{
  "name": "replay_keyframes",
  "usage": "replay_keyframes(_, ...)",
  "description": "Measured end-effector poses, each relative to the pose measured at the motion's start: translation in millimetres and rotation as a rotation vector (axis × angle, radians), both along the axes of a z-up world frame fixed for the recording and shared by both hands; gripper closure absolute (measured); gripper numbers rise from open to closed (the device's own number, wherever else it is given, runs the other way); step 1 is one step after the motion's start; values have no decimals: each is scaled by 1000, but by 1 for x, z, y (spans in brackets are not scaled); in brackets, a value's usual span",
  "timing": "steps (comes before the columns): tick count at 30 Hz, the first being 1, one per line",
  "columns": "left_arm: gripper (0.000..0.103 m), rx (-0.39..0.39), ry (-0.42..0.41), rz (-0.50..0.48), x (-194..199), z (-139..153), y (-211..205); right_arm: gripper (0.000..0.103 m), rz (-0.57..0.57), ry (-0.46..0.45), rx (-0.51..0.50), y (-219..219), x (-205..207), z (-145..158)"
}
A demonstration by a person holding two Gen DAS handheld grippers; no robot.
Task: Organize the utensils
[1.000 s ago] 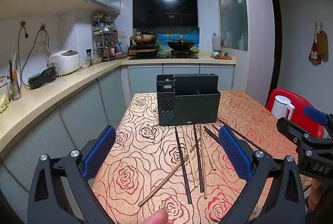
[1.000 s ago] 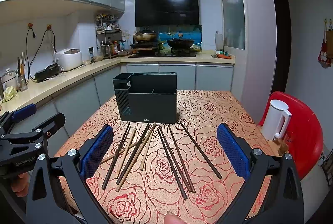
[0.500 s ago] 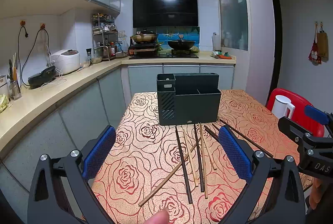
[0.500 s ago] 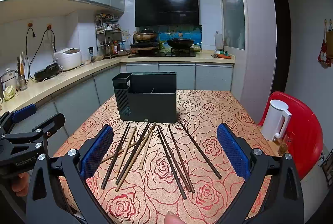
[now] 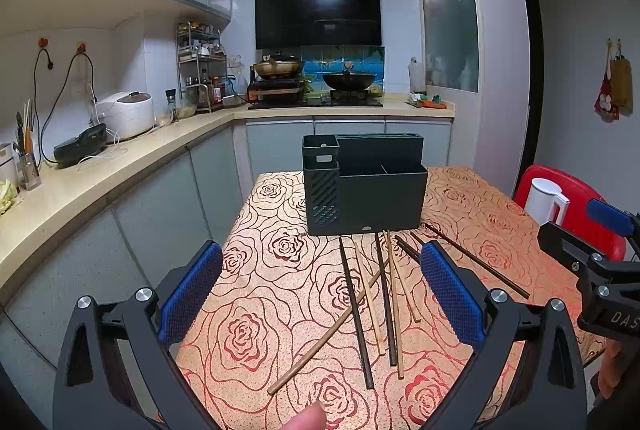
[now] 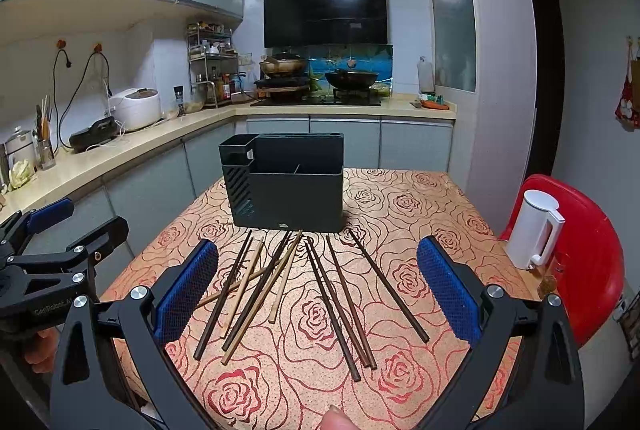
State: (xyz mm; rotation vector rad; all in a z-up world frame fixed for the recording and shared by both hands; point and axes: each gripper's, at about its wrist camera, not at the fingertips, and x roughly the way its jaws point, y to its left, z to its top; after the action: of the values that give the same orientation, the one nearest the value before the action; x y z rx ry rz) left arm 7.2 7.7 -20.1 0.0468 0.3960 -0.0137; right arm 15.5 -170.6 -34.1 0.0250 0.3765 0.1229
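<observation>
A dark grey utensil holder (image 5: 362, 186) with several compartments stands on the table; it also shows in the right wrist view (image 6: 286, 186). Several dark and light wooden chopsticks (image 6: 320, 290) lie loose in front of it, and they also show in the left wrist view (image 5: 376, 302). My left gripper (image 5: 320, 290) is open and empty, held above the table to the left of the chopsticks. My right gripper (image 6: 316, 286) is open and empty, held above the chopsticks.
The table has a rose-patterned cloth (image 6: 400, 202). A white kettle (image 6: 536, 234) sits on a red chair (image 6: 588, 254) to the right. A kitchen counter (image 5: 80, 186) runs along the left with a rice cooker (image 5: 126, 114).
</observation>
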Motion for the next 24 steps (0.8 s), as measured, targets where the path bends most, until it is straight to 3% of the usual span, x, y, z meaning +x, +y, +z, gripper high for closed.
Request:
replay_keyframes(13, 7, -49, 74, 25, 25, -12, 44, 7, -36, 22, -39, -26, 16, -11)
replay_keyframes(24, 8, -26, 266, -62, 52, -71, 61, 7, -42, 103, -54, -55, 44, -45)
